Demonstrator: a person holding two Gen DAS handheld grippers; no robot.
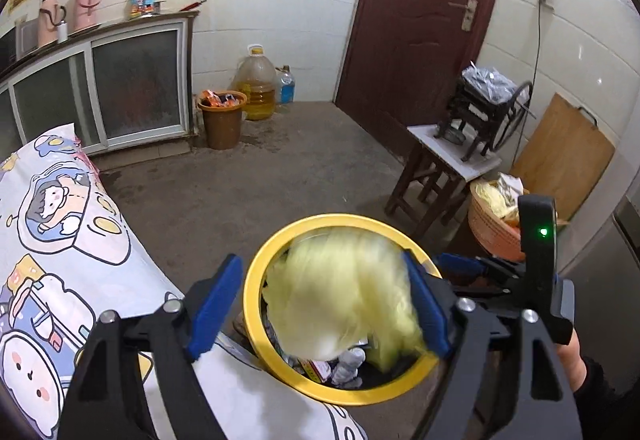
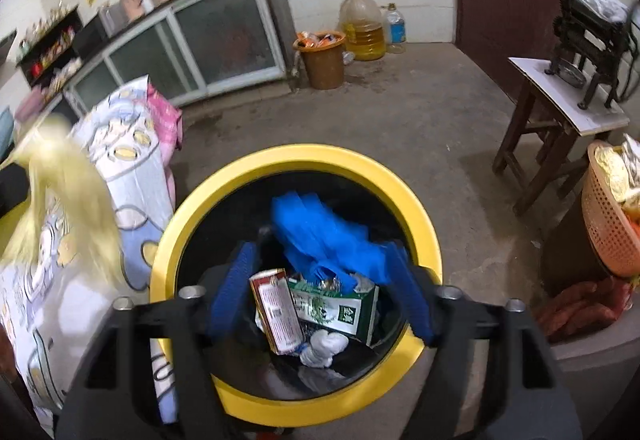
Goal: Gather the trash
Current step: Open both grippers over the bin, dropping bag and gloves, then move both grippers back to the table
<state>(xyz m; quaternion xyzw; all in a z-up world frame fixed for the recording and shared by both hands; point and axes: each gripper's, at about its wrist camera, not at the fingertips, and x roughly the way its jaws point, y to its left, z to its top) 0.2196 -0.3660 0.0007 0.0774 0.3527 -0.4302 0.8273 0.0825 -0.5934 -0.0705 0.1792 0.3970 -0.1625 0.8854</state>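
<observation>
Over the yellow-rimmed bin (image 1: 256, 316), the left gripper (image 1: 320, 304) is hanging with its blue-padded fingers (image 1: 218, 304) spread wide, and a pale yellow plastic bag (image 1: 344, 292) is blurring between them, right above the bin's mouth. Whether either pad is touching the film I cannot tell; it looks to be dropping free, straight down from the fingers. From the right wrist, the same bag (image 2: 68, 195) is smearing across the bin's left side, its long trailing axis roughly vertical.

Also above the bin (image 2: 296, 159), the right gripper (image 2: 320, 292) is standing with its fingers wide apart and holding nothing. Inside the bin, a crumpled blue plastic bag (image 2: 320, 236) is lying toward the far side, with a red carton (image 2: 276, 312) and a green-and-white box (image 2: 340, 310) leaning stiff-edged nearer the grippers, and a white wad (image 2: 324, 348) below them. Just left of the bin, a cartoon-printed cloth (image 1: 60, 240) is draping smooth.

The left hand seems nearer the bag; thin film, it should settle loosely.
</observation>
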